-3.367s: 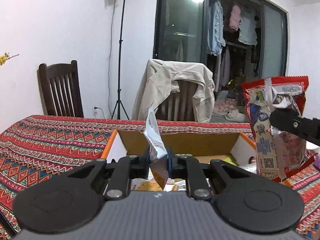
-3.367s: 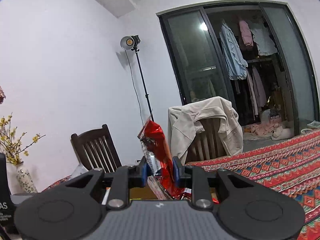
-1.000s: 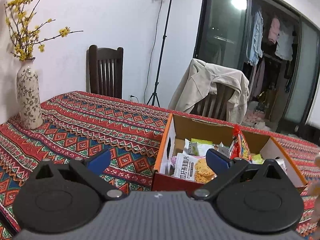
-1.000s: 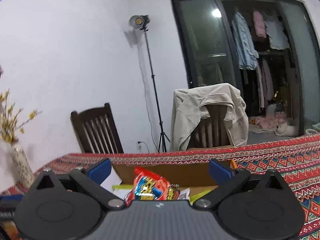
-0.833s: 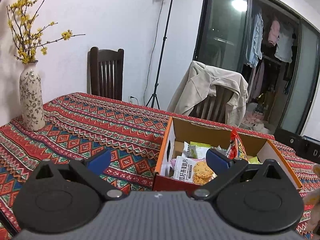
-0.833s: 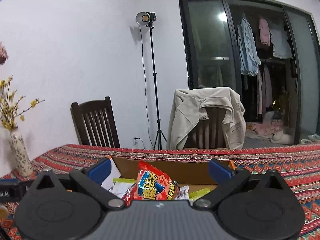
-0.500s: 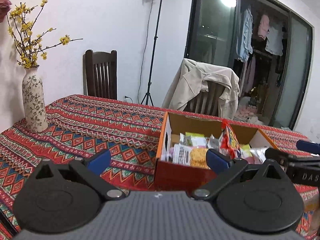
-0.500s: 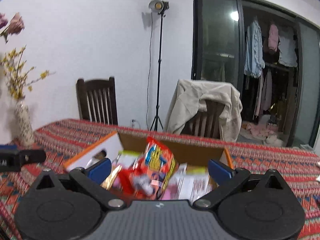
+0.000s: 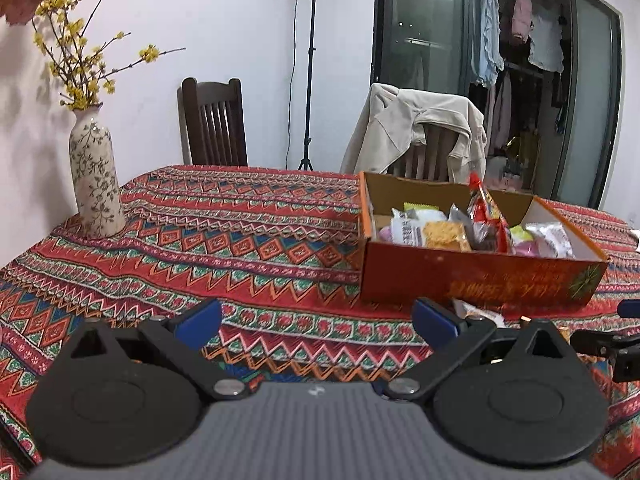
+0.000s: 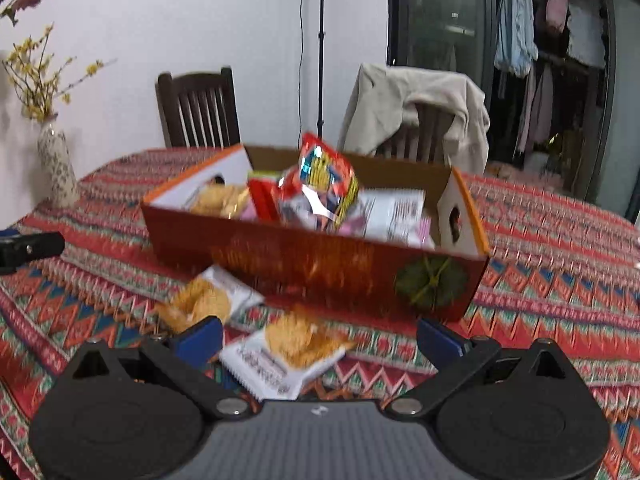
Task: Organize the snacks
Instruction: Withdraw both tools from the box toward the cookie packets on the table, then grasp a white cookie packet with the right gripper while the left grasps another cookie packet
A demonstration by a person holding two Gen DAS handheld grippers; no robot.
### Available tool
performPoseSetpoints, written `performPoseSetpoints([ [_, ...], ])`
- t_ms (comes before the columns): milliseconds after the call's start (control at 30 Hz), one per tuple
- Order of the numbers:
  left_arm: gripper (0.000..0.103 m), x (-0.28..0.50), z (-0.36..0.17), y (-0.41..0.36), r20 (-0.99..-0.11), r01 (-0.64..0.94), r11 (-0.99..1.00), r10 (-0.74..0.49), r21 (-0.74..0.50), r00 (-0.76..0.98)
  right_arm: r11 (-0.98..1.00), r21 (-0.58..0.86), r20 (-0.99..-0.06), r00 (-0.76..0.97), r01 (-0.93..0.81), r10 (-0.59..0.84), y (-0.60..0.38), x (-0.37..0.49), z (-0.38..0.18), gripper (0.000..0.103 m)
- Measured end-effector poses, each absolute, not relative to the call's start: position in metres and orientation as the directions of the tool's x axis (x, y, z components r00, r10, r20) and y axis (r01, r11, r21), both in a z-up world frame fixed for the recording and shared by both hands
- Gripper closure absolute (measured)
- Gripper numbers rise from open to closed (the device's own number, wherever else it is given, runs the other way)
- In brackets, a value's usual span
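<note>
The open red-and-orange cardboard box [image 10: 320, 264] on the table now holds the two packets I was carrying a few seconds ago: the tall red crisp bag [image 10: 324, 184] stands up among the other wrappers, and the small white packet has gone in with them, though I cannot pick it out from the pile. Since then I have pulled both tools back and down toward the near side of the table. My right tool [image 10: 318, 340] is spread wide with nothing in it, and my left tool [image 9: 316, 320] is the same, wide apart and empty.

That leaves loose snacks to collect. Two white packets printed with golden crackers lie on the patterned red tablecloth [image 9: 240, 240] just in front of the box: one [image 10: 288, 356] sits between the right tool's fingers, the other [image 10: 208, 300] a little further left. I judge the nearer one the next pickup.

The right view is smeared by motion, so print and packet edges are unreadable. In the left view those packets are mostly hidden behind my tool, and the right tool is cut off at the frame edge. The box's near wall hides its floor.
</note>
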State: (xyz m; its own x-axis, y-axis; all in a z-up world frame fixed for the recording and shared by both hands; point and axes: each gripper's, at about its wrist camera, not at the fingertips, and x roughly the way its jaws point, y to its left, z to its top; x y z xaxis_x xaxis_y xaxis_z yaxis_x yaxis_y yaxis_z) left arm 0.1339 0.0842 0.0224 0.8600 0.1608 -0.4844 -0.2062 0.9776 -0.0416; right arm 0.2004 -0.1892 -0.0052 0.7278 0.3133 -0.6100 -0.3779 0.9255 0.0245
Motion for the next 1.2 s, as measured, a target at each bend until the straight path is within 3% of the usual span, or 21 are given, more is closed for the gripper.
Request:
performPoseSetpoints([
  [467, 0.0, 0.137, -0.002, 0.097, -0.483, -0.215, 0.972, 0.146, -0.091, 0.864, 0.974, -0.016, -0.728, 0.67, -0.224, 0.142, -0.143, 0.253, -0.04, 0.0],
  [1033, 0.0, 0.14, -0.007, 0.11, -0.534, -0.264, 0.954, 0.151, -0.141, 0.832, 0.977, 0.042, -0.733, 0.658, -0.209, 0.173, -0.157, 0.246, -0.043, 0.0],
  [1133, 0.0, 0.141, -0.008, 0.11, -0.538, -0.268, 0.954, 0.155, -0.138, 0.828, 0.976, 0.043, -0.726, 0.665, -0.215, 0.178, -0.161, 0.242, -0.042, 0.006],
  [1200, 0.0, 0.141, -0.009, 0.11, -0.542, -0.269, 0.953, 0.154, -0.139, 0.826, 0.972, 0.045, -0.721, 0.666, -0.232, 0.192, -0.165, 0.239, -0.04, 0.018],
])
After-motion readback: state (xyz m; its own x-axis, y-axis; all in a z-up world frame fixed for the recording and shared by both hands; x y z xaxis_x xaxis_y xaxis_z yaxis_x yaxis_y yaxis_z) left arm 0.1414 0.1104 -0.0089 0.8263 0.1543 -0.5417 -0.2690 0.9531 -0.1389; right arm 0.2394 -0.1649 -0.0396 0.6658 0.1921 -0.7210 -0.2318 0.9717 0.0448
